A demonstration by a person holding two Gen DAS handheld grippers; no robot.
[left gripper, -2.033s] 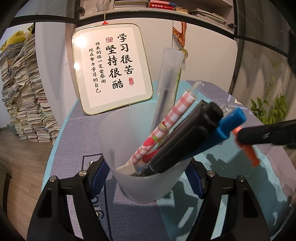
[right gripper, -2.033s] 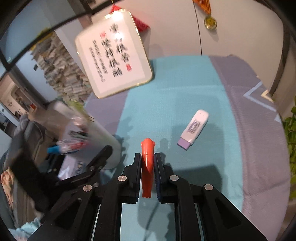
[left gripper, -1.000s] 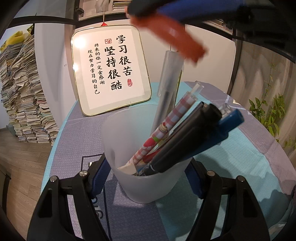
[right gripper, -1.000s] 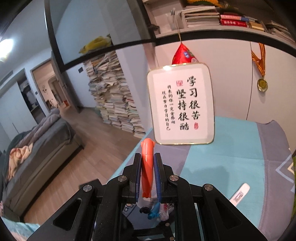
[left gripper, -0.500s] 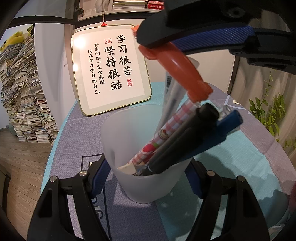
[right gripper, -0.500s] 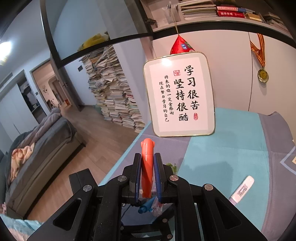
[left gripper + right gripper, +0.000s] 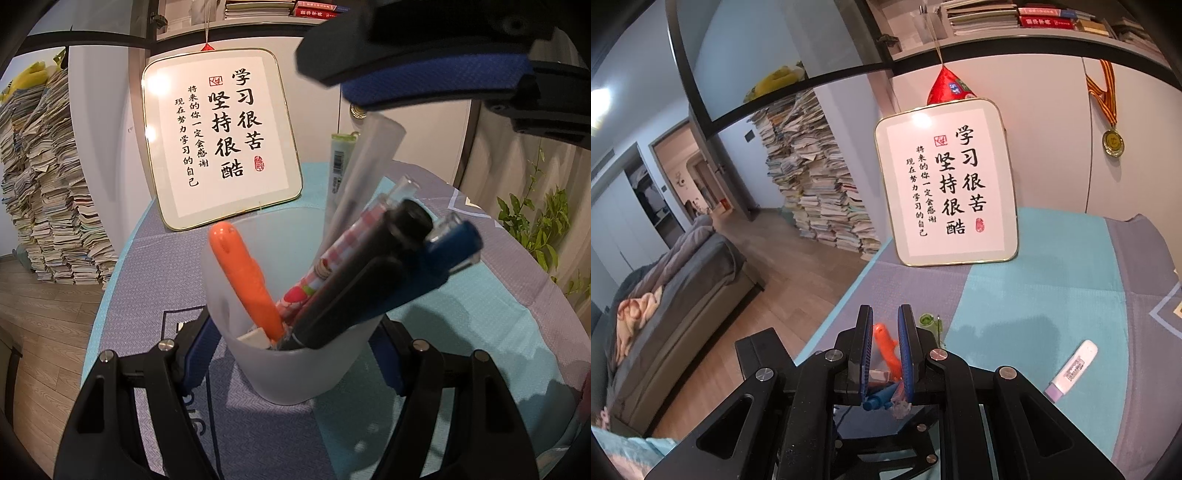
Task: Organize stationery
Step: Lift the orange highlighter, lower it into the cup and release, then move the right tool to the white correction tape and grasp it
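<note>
My left gripper (image 7: 291, 332) is shut on a frosted plastic pen cup (image 7: 295, 369) standing on the table. The cup holds several pens, among them a checked pen (image 7: 332, 266), a black marker (image 7: 369, 277) and a blue pen (image 7: 450, 251). An orange pen (image 7: 243, 277) leans in the cup's left side, free of any gripper. My right gripper (image 7: 885, 332) hovers above the cup, jaws slightly apart and empty; the orange pen (image 7: 886, 347) shows below between them. A white and purple correction tape (image 7: 1071, 369) lies on the cloth to the right.
A framed calligraphy board (image 7: 221, 140) leans against the white cabinet at the table's back. The table carries a teal and grey cloth (image 7: 1052, 288). Stacks of books (image 7: 820, 192) stand on the floor at left. A green plant (image 7: 535, 221) stands at right.
My right gripper carried the orange pen over the cup, lowered it in and opened. The pen now rests in the cup. My left gripper has held the cup still.
</note>
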